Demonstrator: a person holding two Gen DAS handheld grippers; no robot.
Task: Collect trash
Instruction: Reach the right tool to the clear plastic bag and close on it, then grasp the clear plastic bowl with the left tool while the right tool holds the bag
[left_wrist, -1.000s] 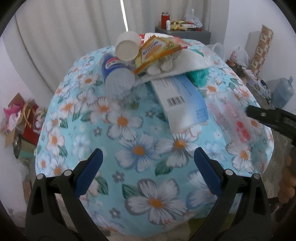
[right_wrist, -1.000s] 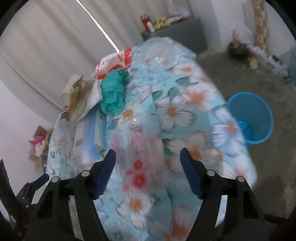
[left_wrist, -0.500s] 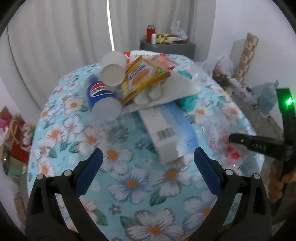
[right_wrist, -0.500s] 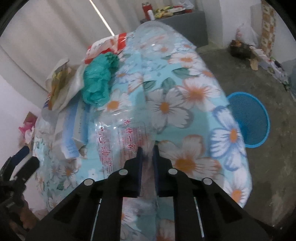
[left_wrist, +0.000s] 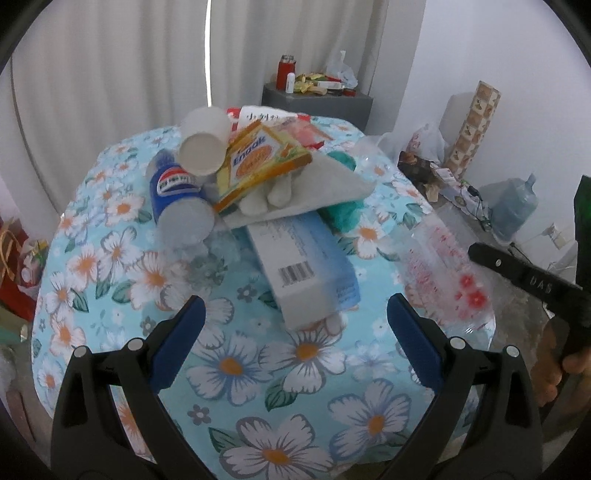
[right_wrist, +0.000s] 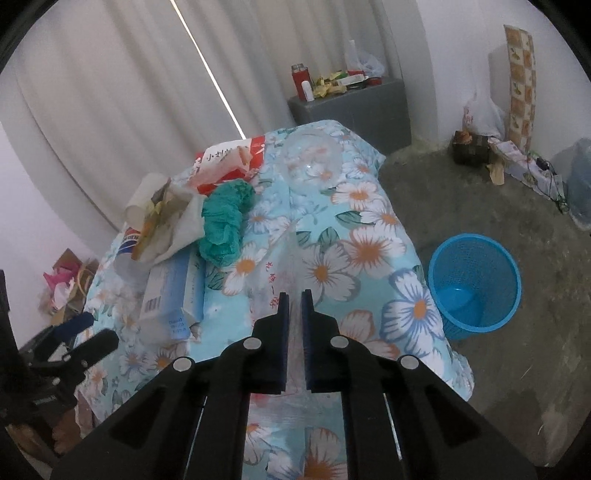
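Right gripper (right_wrist: 294, 301): my jaws are pressed nearly together, pinching the near edge of a clear printed bag (right_wrist: 295, 236); they have just been closing, with the film between them.
Bag: it runs from my fingertips toward the upper middle of the right wrist frame, long axis along my pointing line, draped over the flowered surface (right_wrist: 373, 254).
Bin (right_wrist: 476, 284): blue basket on the floor, right of centre in that frame, well apart from the bag; I judge the coming carry goes rightward and down.
Left gripper (left_wrist: 293, 336): jaws spread wide, holding nothing.
Nearer pile: box (left_wrist: 303, 269), bottle (left_wrist: 177, 199) and cup (left_wrist: 203, 147) lie ahead of it, mid-frame.
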